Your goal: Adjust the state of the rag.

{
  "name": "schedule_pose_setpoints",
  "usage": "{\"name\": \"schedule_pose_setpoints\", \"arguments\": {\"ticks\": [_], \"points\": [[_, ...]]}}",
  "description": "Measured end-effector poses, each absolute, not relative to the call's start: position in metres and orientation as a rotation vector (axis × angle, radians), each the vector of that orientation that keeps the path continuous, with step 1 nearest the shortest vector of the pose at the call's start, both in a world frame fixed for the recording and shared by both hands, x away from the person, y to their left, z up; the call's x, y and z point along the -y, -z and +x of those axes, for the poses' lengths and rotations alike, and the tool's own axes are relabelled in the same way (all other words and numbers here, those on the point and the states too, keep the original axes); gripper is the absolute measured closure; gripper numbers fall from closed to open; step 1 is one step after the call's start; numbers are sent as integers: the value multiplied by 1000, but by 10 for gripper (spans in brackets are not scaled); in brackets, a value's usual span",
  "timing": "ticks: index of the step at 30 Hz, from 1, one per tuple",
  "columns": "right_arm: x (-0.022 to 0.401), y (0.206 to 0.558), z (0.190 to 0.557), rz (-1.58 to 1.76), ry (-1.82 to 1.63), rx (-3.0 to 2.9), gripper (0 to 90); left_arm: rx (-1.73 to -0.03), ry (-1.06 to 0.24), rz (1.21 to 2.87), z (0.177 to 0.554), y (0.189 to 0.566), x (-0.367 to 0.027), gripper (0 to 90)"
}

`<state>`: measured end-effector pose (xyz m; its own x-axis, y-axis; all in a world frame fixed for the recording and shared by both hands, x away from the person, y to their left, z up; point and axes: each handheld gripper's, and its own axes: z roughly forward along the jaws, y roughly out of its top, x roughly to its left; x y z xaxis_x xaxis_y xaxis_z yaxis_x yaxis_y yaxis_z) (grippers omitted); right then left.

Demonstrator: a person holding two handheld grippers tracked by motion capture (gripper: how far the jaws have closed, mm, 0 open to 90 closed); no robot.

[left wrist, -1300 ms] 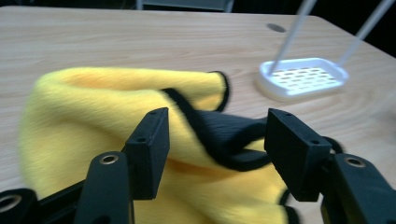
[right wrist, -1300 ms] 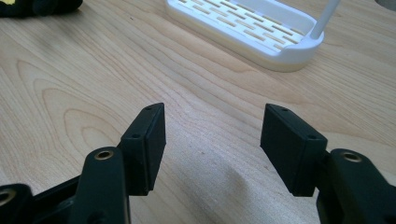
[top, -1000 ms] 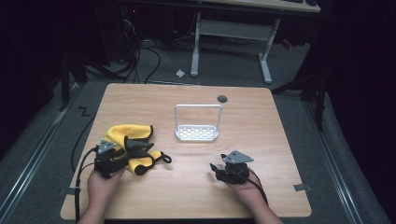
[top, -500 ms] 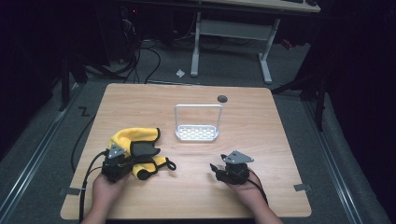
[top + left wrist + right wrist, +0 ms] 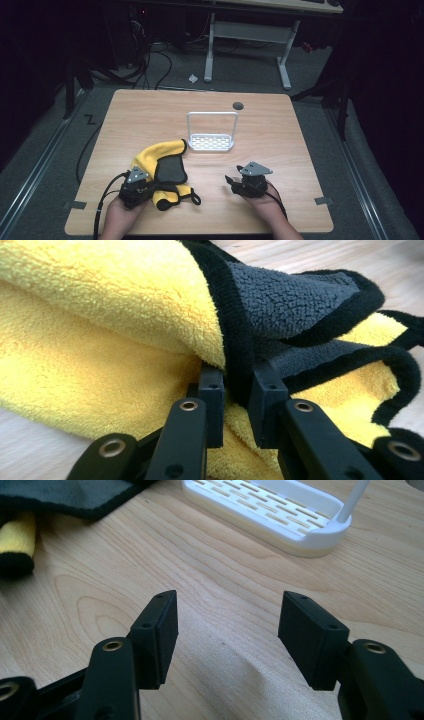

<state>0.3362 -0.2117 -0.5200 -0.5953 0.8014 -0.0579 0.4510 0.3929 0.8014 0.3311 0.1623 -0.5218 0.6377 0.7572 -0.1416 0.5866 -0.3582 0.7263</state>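
One cloth [image 5: 161, 169]; one rack [image 5: 212, 132]; two tools.

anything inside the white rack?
The white rack shows a bare slotted base under its handle, nothing in it. The yellow cloth lies left of it, apart. Table beneath the base is covered.

The cloth [image 5: 159, 165] is bright yellow fleece with a dark grey reverse and black edging — the grey flap shows at its 3 o'clock. The rack [image 5: 212, 141] is white, slotted; the table [image 5: 280, 130] pale wood-grain — both grippers black.
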Motion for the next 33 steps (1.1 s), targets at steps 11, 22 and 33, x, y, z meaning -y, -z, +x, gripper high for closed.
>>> {"name": "schedule_pose_setpoints", "arguments": {"ticks": [11,22,33], "points": [[211,519,335,1064,-1079,-2223,415,-928,-176,2115,318,522,-132,774],[199,511,326,997,-1130,-2221,417,-790,-88,2147,302,524,-96,771],[177,500,308,872,-1197,-2246,434,-737,-60,2139,300,526,-76,765]]}}
